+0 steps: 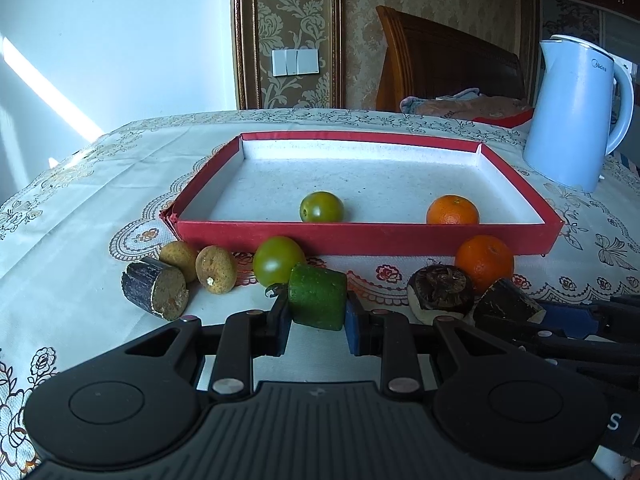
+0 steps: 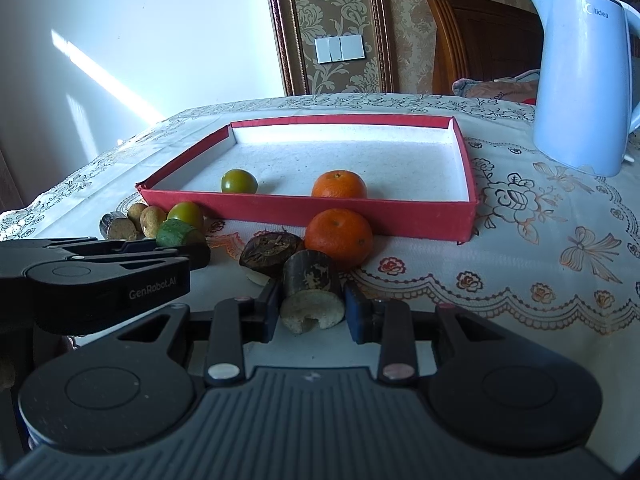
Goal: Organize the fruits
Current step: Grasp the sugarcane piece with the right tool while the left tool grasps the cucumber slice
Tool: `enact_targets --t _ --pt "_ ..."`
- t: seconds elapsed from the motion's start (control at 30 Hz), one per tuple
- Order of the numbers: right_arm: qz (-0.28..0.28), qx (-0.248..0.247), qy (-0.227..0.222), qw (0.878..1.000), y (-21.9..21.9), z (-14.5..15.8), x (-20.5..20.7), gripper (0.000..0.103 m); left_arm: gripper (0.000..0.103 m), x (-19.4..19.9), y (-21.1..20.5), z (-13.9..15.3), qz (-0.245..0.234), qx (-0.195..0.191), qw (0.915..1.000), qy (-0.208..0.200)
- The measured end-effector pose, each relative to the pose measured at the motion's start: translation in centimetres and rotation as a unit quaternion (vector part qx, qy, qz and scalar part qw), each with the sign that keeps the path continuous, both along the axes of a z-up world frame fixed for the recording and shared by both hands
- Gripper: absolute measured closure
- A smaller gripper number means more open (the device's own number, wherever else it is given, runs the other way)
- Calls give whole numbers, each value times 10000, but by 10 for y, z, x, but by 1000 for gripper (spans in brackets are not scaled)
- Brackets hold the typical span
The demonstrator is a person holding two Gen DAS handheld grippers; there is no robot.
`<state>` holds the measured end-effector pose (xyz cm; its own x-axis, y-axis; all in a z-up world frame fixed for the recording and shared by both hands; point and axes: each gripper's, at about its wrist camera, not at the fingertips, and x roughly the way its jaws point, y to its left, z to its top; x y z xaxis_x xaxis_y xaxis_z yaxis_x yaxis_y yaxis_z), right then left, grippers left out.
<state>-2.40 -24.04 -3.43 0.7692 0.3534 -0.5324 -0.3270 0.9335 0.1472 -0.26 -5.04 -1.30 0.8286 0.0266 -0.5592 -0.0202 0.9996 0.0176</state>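
Note:
A red tray (image 1: 360, 236) (image 2: 304, 210) holds a green tomato (image 1: 321, 207) (image 2: 239, 181) and an orange (image 1: 452, 210) (image 2: 339, 185). In front of it on the cloth lie two brown longans (image 1: 216, 269), another green tomato (image 1: 278, 261), a second orange (image 1: 484, 263) (image 2: 339, 238), a dark water chestnut (image 1: 440, 290) (image 2: 272, 254) and a dark sugarcane piece (image 1: 156, 290). My left gripper (image 1: 318, 320) has its pads around a green cucumber chunk (image 1: 318, 298) (image 2: 180, 233) on the table. My right gripper (image 2: 312, 314) has its pads around a dark sugarcane chunk (image 2: 312, 292) (image 1: 508, 306).
A white electric kettle (image 1: 576, 116) (image 2: 584, 80) stands on the table to the right of the tray. The table has a floral lace cloth (image 2: 540, 260). A wooden headboard and bedding lie behind the table.

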Motion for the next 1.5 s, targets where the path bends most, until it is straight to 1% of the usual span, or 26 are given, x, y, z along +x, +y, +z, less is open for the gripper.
enact_targets --t 0.4,0.97,1.27,1.5 --pt "-35 -104 -62 9999 3 1 -3 71 76 -4 1 1 -11 -50 9999 -99" --pt "52 18 -189 9998 1 6 -8 71 76 -13 5 7 6 -143 9995 -279" --pt "121 82 -359 9992 6 20 -8 71 76 -18 12 21 10 -240 9984 -511" --pt "123 35 -530 9985 11 33 3 71 76 -5 17 33 67 -247 9981 -568"
